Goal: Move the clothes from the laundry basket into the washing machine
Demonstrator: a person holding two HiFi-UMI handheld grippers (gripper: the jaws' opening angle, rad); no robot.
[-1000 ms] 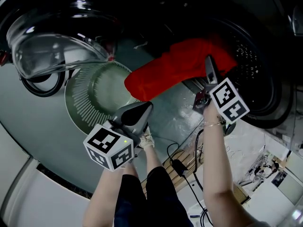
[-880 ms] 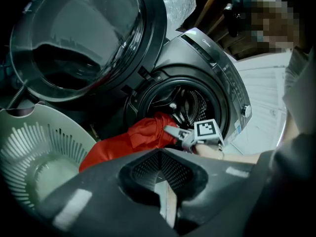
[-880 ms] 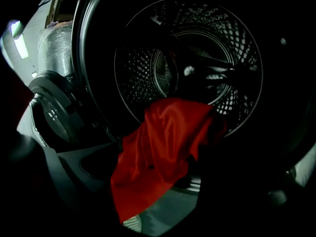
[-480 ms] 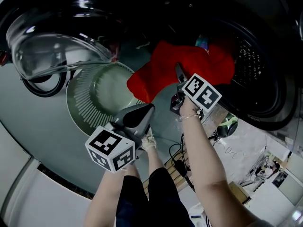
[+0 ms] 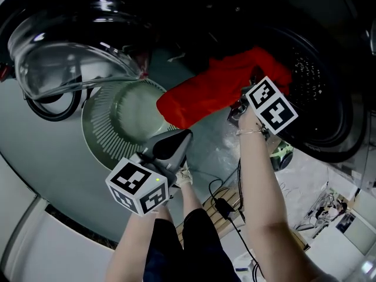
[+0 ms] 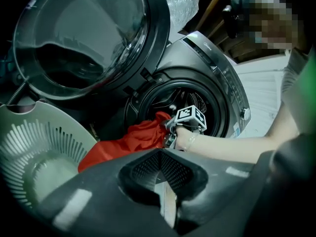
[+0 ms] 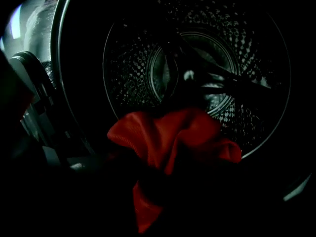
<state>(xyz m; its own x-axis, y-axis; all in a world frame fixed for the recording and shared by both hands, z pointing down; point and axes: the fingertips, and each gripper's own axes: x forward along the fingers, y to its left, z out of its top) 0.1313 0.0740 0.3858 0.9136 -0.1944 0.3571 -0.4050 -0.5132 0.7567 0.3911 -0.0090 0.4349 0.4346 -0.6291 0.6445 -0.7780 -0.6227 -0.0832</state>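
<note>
My right gripper (image 5: 254, 82) has just been closing, and the red cloth (image 5: 205, 93) is between its jaws. Now it pinches a bunch of that cloth right at the round mouth of the washing machine (image 5: 343, 128). Looking along the jaws, I see the cloth folded up in front of me, with the shiny drum (image 7: 197, 58) behind it.

A moment ago this gripper let go and moved left, to the middle of the cloth. Now it has a new hold and is back over by the mouth. I think that new hold is good, because I can push more of the cloth in.

The cloth is not all the way in yet. One end is at the mouth of the machine. The rest hangs out to the left, over the edge of the laundry basket (image 5: 103, 119). The big glass door (image 5: 64, 46) stands open above the basket.

My left gripper (image 5: 183, 135) is lower down, near the basket. Its jaws are together and it holds nothing.

I see no other clothes in the part of the basket that shows. So I think this cloth may be the last one, and the job is nearly done. Next I should push it deep inside and then let go.
</note>
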